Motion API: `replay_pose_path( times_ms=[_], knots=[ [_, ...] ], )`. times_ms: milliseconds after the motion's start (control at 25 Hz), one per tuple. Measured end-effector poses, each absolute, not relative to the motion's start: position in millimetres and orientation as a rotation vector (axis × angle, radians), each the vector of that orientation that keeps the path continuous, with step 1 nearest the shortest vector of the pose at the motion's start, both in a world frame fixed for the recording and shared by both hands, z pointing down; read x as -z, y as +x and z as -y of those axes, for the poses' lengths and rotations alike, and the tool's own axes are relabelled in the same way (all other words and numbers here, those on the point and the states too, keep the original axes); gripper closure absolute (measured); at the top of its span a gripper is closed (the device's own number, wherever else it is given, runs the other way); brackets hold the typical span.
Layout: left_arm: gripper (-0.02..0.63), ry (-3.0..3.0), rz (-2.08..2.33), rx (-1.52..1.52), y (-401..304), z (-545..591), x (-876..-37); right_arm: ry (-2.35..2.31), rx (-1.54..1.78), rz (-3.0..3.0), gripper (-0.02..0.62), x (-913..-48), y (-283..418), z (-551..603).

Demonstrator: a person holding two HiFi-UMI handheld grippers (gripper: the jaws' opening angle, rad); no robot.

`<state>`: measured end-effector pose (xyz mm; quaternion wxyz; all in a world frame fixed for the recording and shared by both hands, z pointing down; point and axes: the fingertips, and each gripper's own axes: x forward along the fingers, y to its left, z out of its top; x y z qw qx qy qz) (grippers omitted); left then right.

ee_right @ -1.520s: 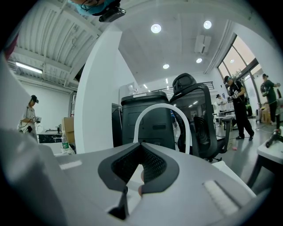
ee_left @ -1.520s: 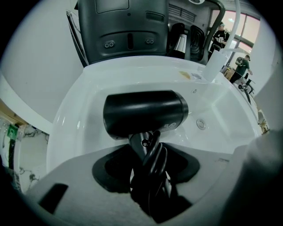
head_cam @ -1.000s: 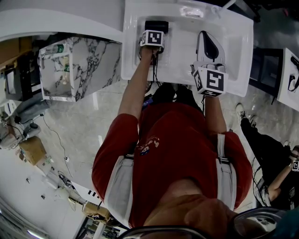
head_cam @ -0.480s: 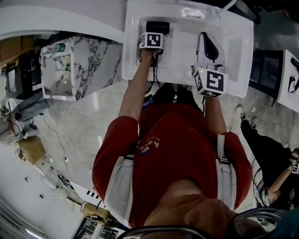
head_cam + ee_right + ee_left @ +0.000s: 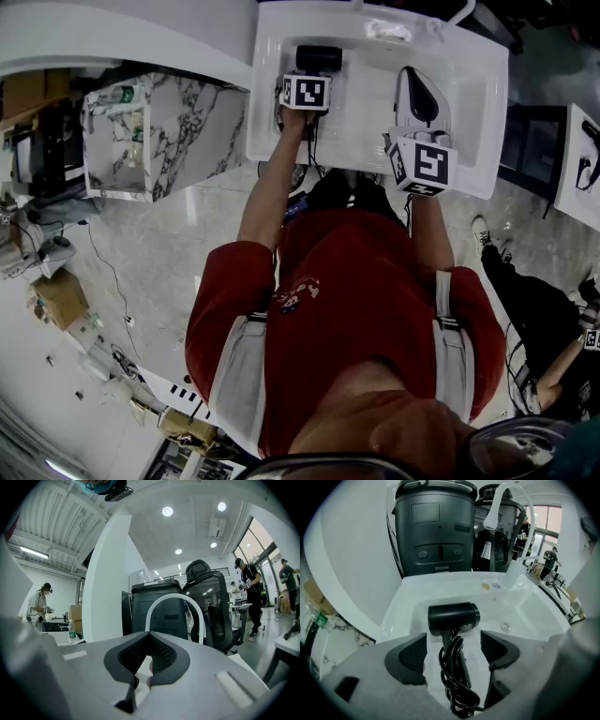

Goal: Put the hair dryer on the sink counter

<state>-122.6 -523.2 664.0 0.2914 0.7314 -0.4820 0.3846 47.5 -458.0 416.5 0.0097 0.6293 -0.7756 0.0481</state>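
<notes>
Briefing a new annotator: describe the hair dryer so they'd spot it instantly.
Find the white sink counter with its arched white faucet. The hair dryer lies on it, left of the faucet. It is the only black thing lying there: a short barrel with cord bundled along its handle.

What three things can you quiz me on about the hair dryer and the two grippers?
1. True or false: the left gripper is clamped on the hair dryer.
2. Where does the hair dryer lie? A the floor; B the sink counter; C a chair.
3. Fill in: the right gripper's jaws are ____.
Key: 1 false: its jaws have just been opening and stand apart, the cord between them untouched. 2 B. 3 together, holding nothing.
</notes>
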Motion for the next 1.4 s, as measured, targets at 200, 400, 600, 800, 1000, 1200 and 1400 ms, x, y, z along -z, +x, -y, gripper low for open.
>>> replay_pose_path(
  times_ms=[200, 400, 600, 800, 1000, 1200, 1400],
  knots=[
    [0.242, 2.033, 1.350, -0.962, -119, 524, -634, 1.959, -0.140, 2.422, 0.595, -414, 47, 456],
    [0.242, 2.121, 1.399, -0.866, -115, 525, -600, 1.959, -0.121, 2.422, 0.595, -409, 47, 456],
    [0.242, 2.213, 1.434, -0.773, -106, 520, -558, 1.958, -0.109, 2.421, 0.595, -405, 48, 453],
    [0.244, 2.285, 1.469, -0.656, -104, 511, -515, 1.947, -0.093, 2.431, 0.595, -401, 45, 456],
    [0.247, 2.346, 1.526, -0.531, -110, 504, -479, 1.937, -0.086, 2.444, 0.595, -398, 40, 454],
    [0.252, 2.415, 1.578, -0.406, -111, 497, -445, 1.933, -0.072, 2.460, 0.595, -393, 36, 454],
    [0.267, 2.503, 1.636, -0.280, -105, 482, -405, 1.934, -0.054, 2.474, 0.595, -388, 32, 450]
  ],
)
